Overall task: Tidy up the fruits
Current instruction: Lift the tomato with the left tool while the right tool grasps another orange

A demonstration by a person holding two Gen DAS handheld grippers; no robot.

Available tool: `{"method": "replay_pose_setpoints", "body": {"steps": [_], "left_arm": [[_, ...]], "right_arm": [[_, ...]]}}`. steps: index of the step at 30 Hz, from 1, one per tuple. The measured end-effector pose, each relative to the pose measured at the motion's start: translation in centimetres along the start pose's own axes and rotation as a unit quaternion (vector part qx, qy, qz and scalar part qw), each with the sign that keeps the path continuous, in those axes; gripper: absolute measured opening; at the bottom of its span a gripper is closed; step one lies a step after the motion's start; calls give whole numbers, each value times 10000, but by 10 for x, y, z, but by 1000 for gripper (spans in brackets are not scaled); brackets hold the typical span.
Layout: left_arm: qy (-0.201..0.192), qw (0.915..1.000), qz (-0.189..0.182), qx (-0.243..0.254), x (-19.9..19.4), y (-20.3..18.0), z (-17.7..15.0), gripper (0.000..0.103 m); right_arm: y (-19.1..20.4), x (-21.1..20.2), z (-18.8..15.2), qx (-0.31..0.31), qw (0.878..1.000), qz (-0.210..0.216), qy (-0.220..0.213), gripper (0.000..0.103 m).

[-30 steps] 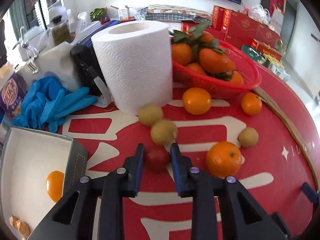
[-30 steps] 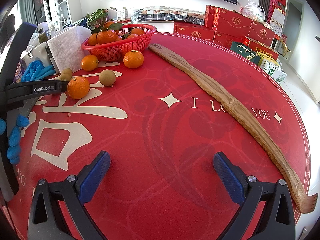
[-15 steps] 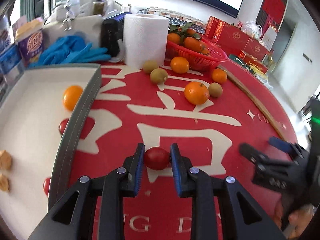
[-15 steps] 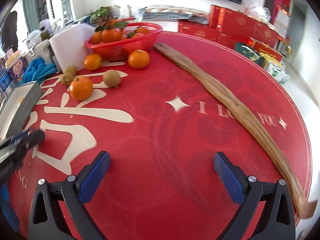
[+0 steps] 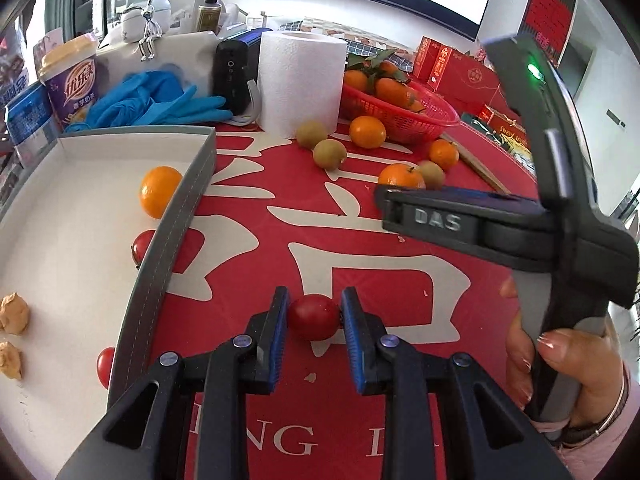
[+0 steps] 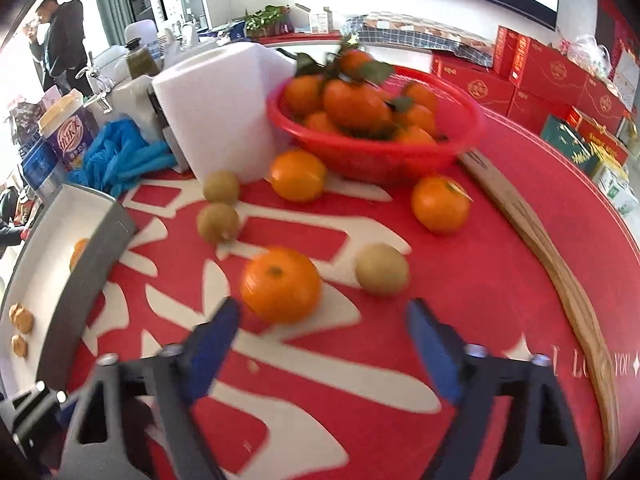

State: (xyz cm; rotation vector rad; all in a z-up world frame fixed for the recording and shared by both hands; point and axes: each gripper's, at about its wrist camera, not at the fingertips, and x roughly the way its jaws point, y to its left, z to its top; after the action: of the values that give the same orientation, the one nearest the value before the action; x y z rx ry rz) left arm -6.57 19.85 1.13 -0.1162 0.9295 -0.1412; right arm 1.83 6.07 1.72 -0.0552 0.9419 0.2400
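Note:
My left gripper (image 5: 313,318) is shut on a red cherry tomato (image 5: 313,317), held above the red tablecloth just right of the grey-walled white box (image 5: 160,280). The box holds an orange (image 5: 159,191), two tomatoes (image 5: 141,246) and some brown pieces (image 5: 14,314). My right gripper (image 6: 324,324) is open and empty, just short of a loose orange (image 6: 281,285) with a kiwi (image 6: 382,269) beside it. It crosses the left wrist view as a dark bar (image 5: 460,222). More oranges (image 6: 440,204) and kiwis (image 6: 218,222) lie loose by the red basket (image 6: 376,156).
A paper towel roll (image 5: 300,84), blue gloves (image 5: 152,100), a black device (image 5: 231,76) and a purple cup (image 5: 74,84) stand behind the box. A long wooden stick (image 6: 560,280) lies along the right of the table. Red gift boxes (image 6: 560,76) sit behind.
My left gripper lifted the tomato away from the kiwis and carried it back beside the box. My right gripper swept left and forward, up to the loose orange.

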Motion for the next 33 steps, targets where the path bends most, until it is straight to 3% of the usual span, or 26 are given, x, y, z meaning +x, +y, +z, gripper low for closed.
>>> {"method": "replay_pose_setpoints", "body": {"steps": [2, 10, 20, 33], "left_arm": [[-6, 10000, 17, 48, -1, -1, -1, 28], [-245, 9993, 6, 285, -27, -10, -7, 28], [-634, 9976, 149, 225, -62, -2, -12, 28], [-1006, 9917, 712, -375, -89, 71, -10, 28]], "right_arm": [[6, 0, 1, -90, 9999, 12, -82, 38], [-32, -22, -21, 524, 9950, 839, 114, 38], [-45, -51, -44, 686, 9945, 780, 115, 38], [24, -59, -33, 105, 9971, 749, 88, 38]]}}
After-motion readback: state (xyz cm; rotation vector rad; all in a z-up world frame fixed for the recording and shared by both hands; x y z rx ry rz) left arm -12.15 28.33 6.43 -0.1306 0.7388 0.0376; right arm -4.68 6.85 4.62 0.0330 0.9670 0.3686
